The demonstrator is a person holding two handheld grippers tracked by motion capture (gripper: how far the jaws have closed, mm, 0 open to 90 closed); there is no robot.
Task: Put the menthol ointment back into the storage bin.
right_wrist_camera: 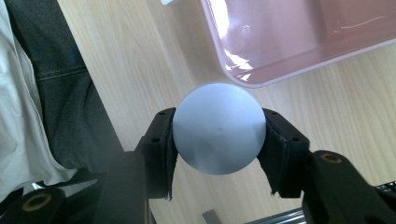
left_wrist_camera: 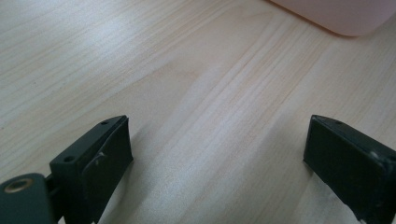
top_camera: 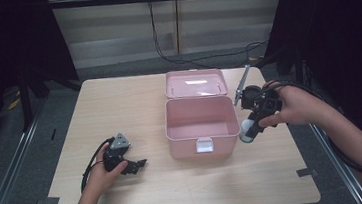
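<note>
Right hand-held gripper (top_camera: 250, 128): clenched on a small white bottle (top_camera: 246, 132). In the right gripper view the round white end of the bottle (right_wrist_camera: 218, 134) sits squarely between the two black jaws, both pads pressed against its sides. In the high view the bottle hangs below the gripper with a green band near its lower part, just off the right front corner of the pink box (top_camera: 201, 125), near it but not touching. It is held clear of the surface (top_camera: 119, 103), over the strip between the box and the right edge.

Pink box: open, lid (top_camera: 195, 83) folded back flat behind it, a white latch on the front wall. The interior that can be seen holds nothing. In the right gripper view one rounded corner of the box (right_wrist_camera: 299, 42) lies just beyond the bottle.

Left hand-held gripper (top_camera: 135, 165): released. In the left gripper view the jaws stand wide apart over bare wood with nothing between them; a pink corner of the box (left_wrist_camera: 341, 16) shows at the upper right. In the high view this gripper rests low at the front left of the surface, well apart from the box, jaws pointing toward it
</note>
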